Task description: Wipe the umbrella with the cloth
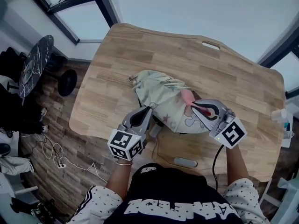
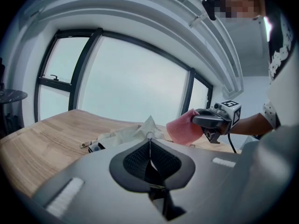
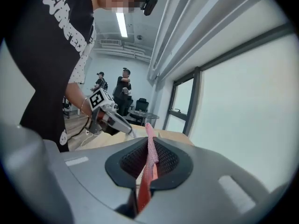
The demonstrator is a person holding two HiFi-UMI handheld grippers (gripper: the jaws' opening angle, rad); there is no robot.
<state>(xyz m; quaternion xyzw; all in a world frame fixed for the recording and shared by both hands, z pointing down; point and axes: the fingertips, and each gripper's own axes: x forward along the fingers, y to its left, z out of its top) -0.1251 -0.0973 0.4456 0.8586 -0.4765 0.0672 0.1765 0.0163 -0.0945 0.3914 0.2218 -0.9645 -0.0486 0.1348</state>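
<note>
The folded umbrella (image 1: pixel 161 97), pale green with a printed pattern, lies in the middle of the wooden table (image 1: pixel 224 73). My left gripper (image 1: pixel 151 110) is at its near left side, shut on a thin fold of its fabric (image 2: pixel 148 125). My right gripper (image 1: pixel 193 107) is at the umbrella's right end, lifted a little above it, shut on a pink cloth (image 1: pixel 188 97). In the left gripper view the pink cloth (image 2: pixel 183 127) sticks out of the right gripper (image 2: pixel 210 121). The right gripper view shows the cloth (image 3: pixel 150 157) pinched edge-on between the jaws.
A grey oblong object (image 1: pixel 185 162) lies near the table's front edge. A white bottle (image 1: pixel 281 115) stands past the right edge. A round dark side table (image 1: pixel 35 64) and cables (image 1: pixel 56 157) are on the floor at left. People (image 3: pixel 122 90) stand far back in the room.
</note>
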